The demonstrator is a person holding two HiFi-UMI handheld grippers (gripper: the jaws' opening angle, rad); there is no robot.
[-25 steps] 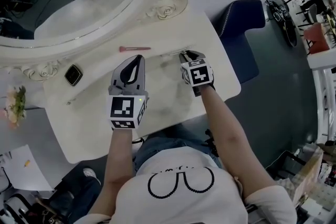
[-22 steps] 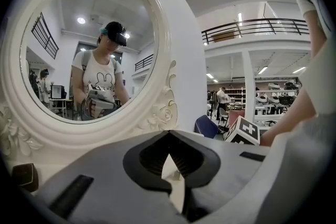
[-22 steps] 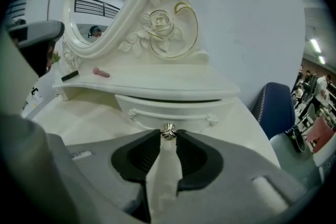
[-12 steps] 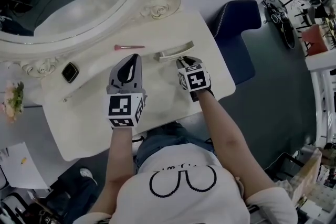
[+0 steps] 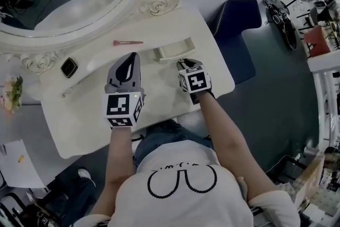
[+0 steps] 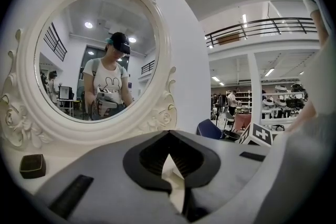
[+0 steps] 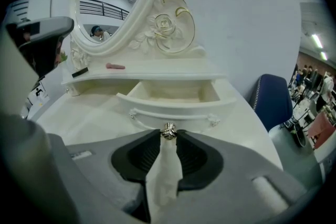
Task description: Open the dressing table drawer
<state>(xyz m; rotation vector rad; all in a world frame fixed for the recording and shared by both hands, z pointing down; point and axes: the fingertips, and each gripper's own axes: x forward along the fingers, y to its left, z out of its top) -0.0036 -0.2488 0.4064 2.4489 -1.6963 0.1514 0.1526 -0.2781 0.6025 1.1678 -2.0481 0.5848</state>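
The right gripper (image 7: 168,135) has its two jaws closed on the small metal drawer knob (image 7: 168,131), which sits pinched right at the fingertips. Just beyond those tips the drawer (image 7: 173,99) stands partly out of the dressing table (image 7: 79,118), with its open, pale inside showing behind the curved front. In the head view the same drawer (image 5: 172,52) lies directly ahead of the right gripper (image 5: 183,65), touching it at the knob.

The left gripper (image 6: 169,134) hangs over the table top just to the left of the right one, and its fingertips are pressed together with nothing between them. Ahead of the left gripper's fingers, near them, a pink brush (image 5: 127,42) lies on the shelf below the oval mirror (image 5: 69,2). Farther to their left sits a small dark box (image 5: 69,67). A blue chair (image 5: 234,24) stands well off to the right of the right gripper's fingers, beyond the table's edge.
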